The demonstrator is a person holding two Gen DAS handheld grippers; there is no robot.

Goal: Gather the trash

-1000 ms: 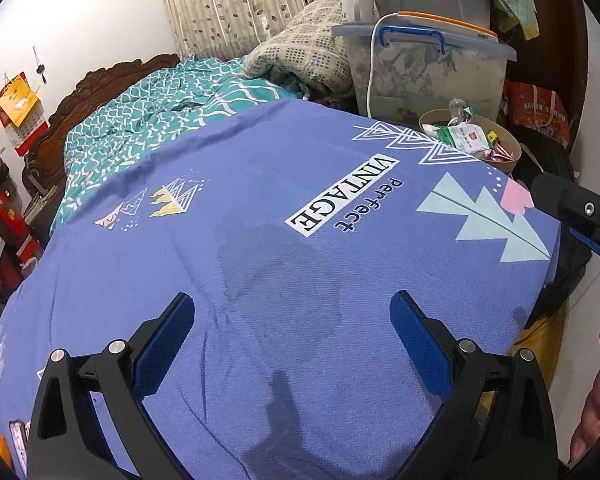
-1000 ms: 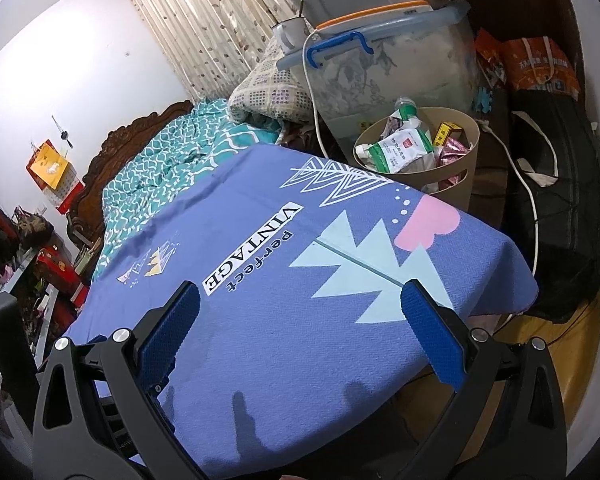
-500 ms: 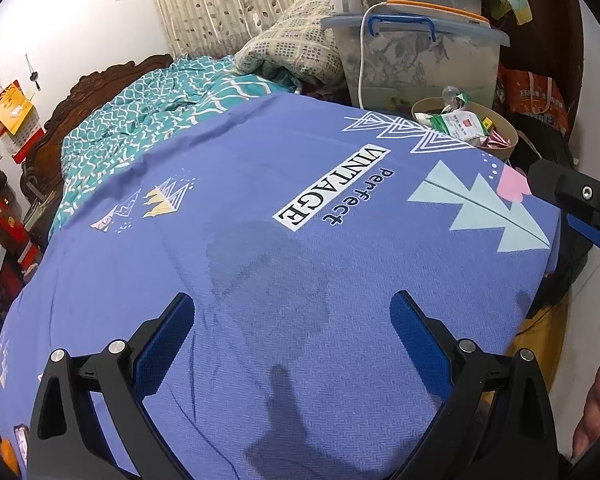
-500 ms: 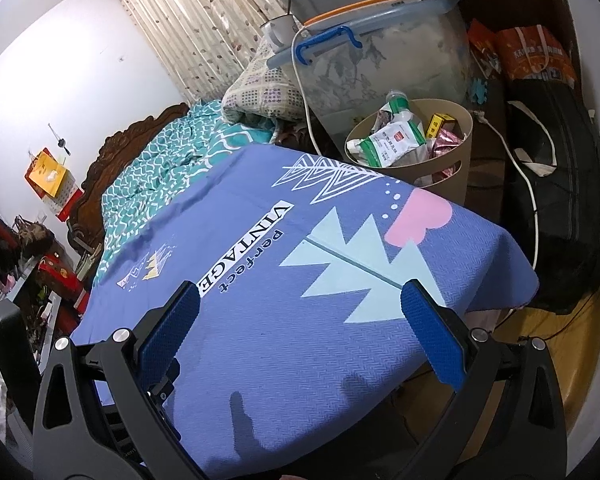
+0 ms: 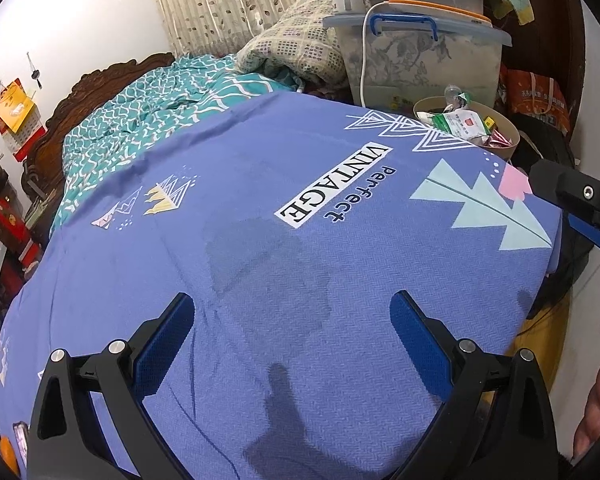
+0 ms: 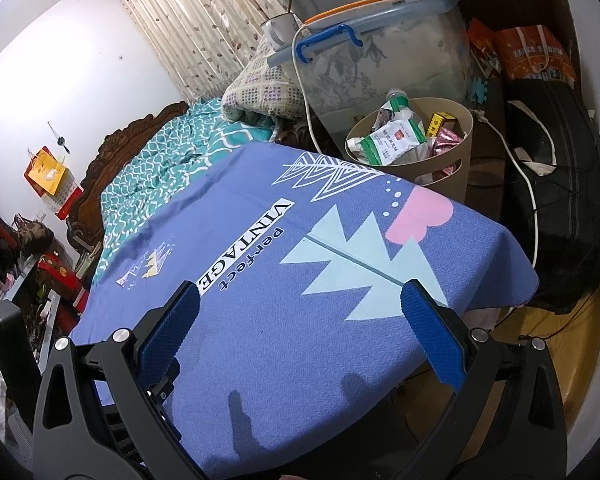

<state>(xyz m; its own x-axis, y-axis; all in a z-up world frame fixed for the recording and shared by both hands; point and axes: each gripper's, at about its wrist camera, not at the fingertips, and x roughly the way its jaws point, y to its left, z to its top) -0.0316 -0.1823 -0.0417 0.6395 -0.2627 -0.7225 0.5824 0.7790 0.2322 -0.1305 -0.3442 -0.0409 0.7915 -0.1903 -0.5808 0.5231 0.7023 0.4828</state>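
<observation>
A tan waste bin stands beyond the far right corner of a table under a blue printed cloth. It holds a green-and-white packet, a plastic bottle, a yellow box and a pink wrapper. The bin also shows in the left wrist view. My left gripper is open and empty above the near part of the cloth. My right gripper is open and empty above the cloth's right part. Its finger shows at the right edge of the left wrist view.
A clear storage box with a blue lid stands behind the bin, with a white cable running past. A bed with a teal cover lies beyond the table. A black bag and orange bags are at the right.
Both grippers have drawn back and tilted slightly, so the bin sits a little farther away in both views. Both stay open and empty.
</observation>
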